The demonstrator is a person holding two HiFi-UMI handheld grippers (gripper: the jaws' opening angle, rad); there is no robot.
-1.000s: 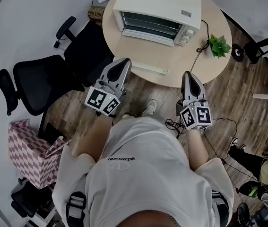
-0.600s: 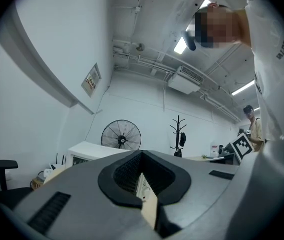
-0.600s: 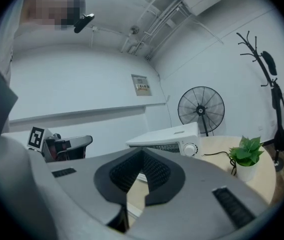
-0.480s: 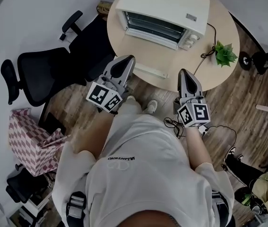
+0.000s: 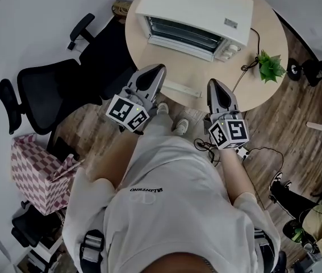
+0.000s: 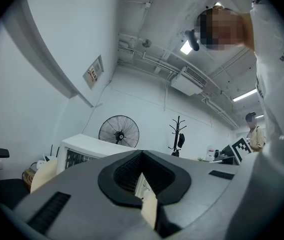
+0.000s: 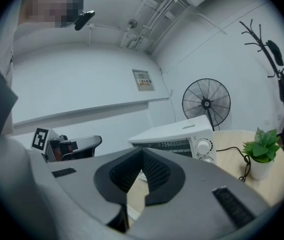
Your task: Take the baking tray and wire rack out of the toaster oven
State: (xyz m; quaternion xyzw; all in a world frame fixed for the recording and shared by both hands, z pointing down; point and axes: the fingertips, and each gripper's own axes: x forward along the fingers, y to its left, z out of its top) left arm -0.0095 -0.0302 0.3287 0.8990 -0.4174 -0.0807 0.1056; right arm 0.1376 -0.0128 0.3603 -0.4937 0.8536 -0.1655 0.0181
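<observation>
The white toaster oven (image 5: 197, 13) stands on the round wooden table (image 5: 263, 92) with its glass door closed. I cannot make out the tray and rack behind the glass. My left gripper (image 5: 156, 69) is shut and empty, level, its tips over the table's near edge, short of the oven. To its right, my right gripper (image 5: 214, 84) is also shut and empty, at the same edge. The left gripper view has the oven (image 6: 81, 154) beyond the closed left gripper (image 6: 142, 156). In the right gripper view the oven (image 7: 179, 136) with its knobs sits past the closed right gripper (image 7: 143, 156).
A small potted plant (image 5: 270, 66) and the oven's cable (image 5: 245, 67) lie at the table's right. A white strip (image 5: 180, 88) rests at the near edge. Black office chairs (image 5: 41, 95) stand left, with a pink checkered bag (image 5: 36, 175) below. A standing fan (image 7: 206, 103) is behind.
Both grippers have moved forward toward the table and oven, the right one drawing inward to the left. Both stay shut and empty.
</observation>
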